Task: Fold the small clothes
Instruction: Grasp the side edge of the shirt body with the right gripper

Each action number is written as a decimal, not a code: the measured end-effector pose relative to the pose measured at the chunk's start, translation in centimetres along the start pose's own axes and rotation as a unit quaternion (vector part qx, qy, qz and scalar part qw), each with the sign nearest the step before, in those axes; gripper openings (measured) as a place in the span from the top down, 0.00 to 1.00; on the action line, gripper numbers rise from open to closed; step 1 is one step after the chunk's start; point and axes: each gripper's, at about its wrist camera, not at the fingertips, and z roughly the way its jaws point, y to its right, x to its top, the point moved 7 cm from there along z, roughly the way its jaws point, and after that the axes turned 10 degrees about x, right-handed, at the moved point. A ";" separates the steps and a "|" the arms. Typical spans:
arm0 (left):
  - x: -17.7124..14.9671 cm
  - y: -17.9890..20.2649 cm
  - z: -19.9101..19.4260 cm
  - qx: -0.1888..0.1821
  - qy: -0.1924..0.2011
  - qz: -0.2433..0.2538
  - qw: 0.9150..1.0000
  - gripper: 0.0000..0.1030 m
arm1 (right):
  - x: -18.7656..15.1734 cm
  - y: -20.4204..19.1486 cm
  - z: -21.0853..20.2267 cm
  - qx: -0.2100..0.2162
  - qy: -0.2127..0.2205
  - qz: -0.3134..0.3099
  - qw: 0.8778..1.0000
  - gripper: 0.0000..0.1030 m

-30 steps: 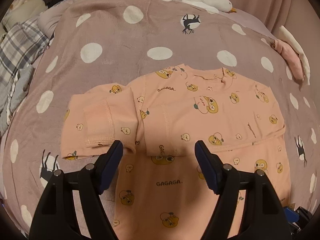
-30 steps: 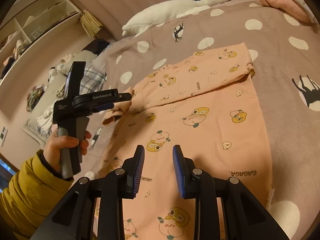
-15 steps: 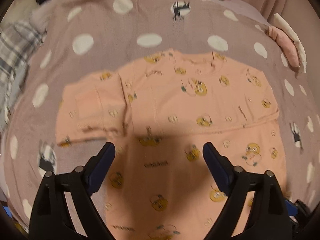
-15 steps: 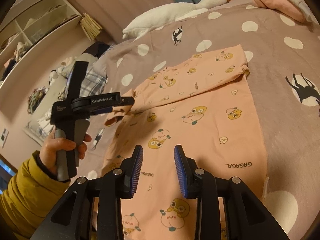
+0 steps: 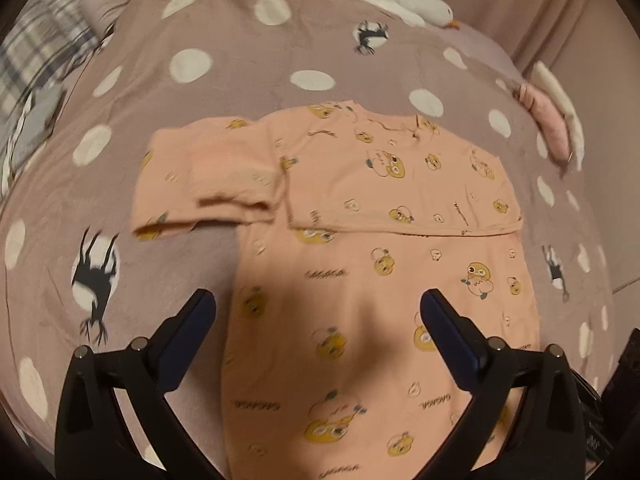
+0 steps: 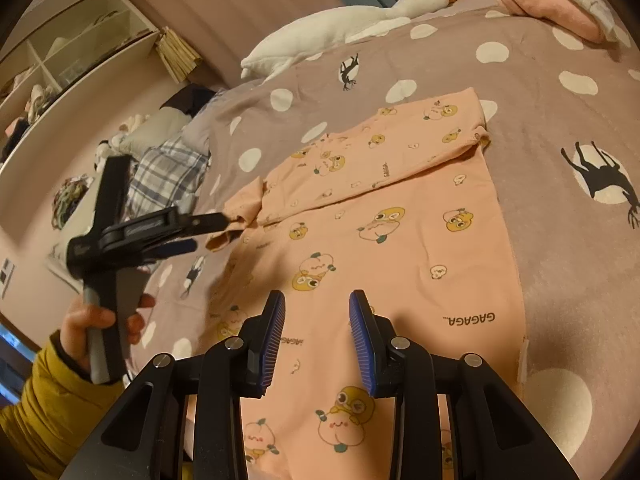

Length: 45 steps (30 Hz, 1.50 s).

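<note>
Left gripper (image 5: 318, 306), its jaws just opened wide, has released the folded sleeve (image 5: 208, 184) ahead; right gripper (image 6: 317, 312), part-open and empty, alone shows a yellow-sleeved hand (image 6: 90, 326).

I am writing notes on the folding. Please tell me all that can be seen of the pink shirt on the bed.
The pink shirt is soft knit fabric printed with yellow cartoon faces, peaches and "GAGAGA" words. It lies flat on the dotted bedcover. One long sleeve is folded straight across the chest; the other side's sleeve sticks out, doubled back and showing its plain inside. Neckline points toward the goose plush. Neither tongs touch it: both hover open above the lower body.
</note>
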 end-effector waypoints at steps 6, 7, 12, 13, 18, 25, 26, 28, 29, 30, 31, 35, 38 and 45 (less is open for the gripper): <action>-2.4 -5.5 -1.1 -0.008 0.009 -0.061 0.998 0.01 | 0.5 -0.5 1.3 -0.002 -0.015 -0.013 1.000 0.68; -2.8 -6.3 -1.2 -0.007 0.010 -0.069 0.998 0.01 | 0.6 -0.8 1.7 0.000 -0.020 -0.018 1.000 0.68; -4.1 -9.4 -1.2 -0.014 0.008 -0.109 0.994 0.01 | 1.9 -4.1 6.0 0.009 -0.058 -0.082 0.995 0.68; -4.2 -9.8 -1.1 -0.019 0.007 -0.117 0.993 0.01 | 2.2 -4.9 6.9 0.010 -0.064 -0.097 0.993 0.68; -4.4 -11.0 -0.4 -0.034 0.001 -0.134 0.990 0.01 | 4.5 -10.1 13.3 0.037 -0.094 -0.176 0.979 0.68; -4.3 -12.8 0.0 -0.051 0.006 -0.149 0.987 0.01 | 4.9 -14.0 22.3 0.035 -0.147 -0.261 0.953 0.68; -4.3 -13.1 0.0 -0.054 0.007 -0.152 0.987 0.01 | 4.9 -14.1 23.2 0.024 -0.151 -0.273 0.950 0.68; -4.3 -13.5 0.1 -0.058 0.008 -0.157 0.986 0.01 | 5.1 -14.1 25.0 0.005 -0.160 -0.294 0.942 0.68; -4.3 -13.8 0.2 -0.061 0.007 -0.160 0.985 0.01 | 5.2 -13.9 25.8 -0.006 -0.167 -0.303 0.938 0.68; -4.4 -14.0 0.3 -0.065 0.007 -0.162 0.985 0.01 | 5.3 -13.6 26.3 -0.016 -0.172 -0.307 0.936 0.68; -4.5 -14.2 0.4 -0.066 0.007 -0.165 0.984 0.01 | 5.4 -13.2 26.9 -0.025 -0.179 -0.310 0.933 0.68; -4.8 -14.8 0.8 -0.073 0.004 -0.175 0.982 0.01 | 5.3 -12.4 28.3 -0.036 -0.210 -0.302 0.929 0.68; -5.0 -15.4 1.0 -0.079 0.003 -0.184 0.980 0.01 | 5.1 -11.9 28.6 -0.038 -0.224 -0.291 0.929 0.77; -5.3 -16.2 0.5 -0.079 0.006 -0.194 0.978 0.01 | 7.6 -11.5 26.5 0.015 -0.182 -0.207 0.961 0.92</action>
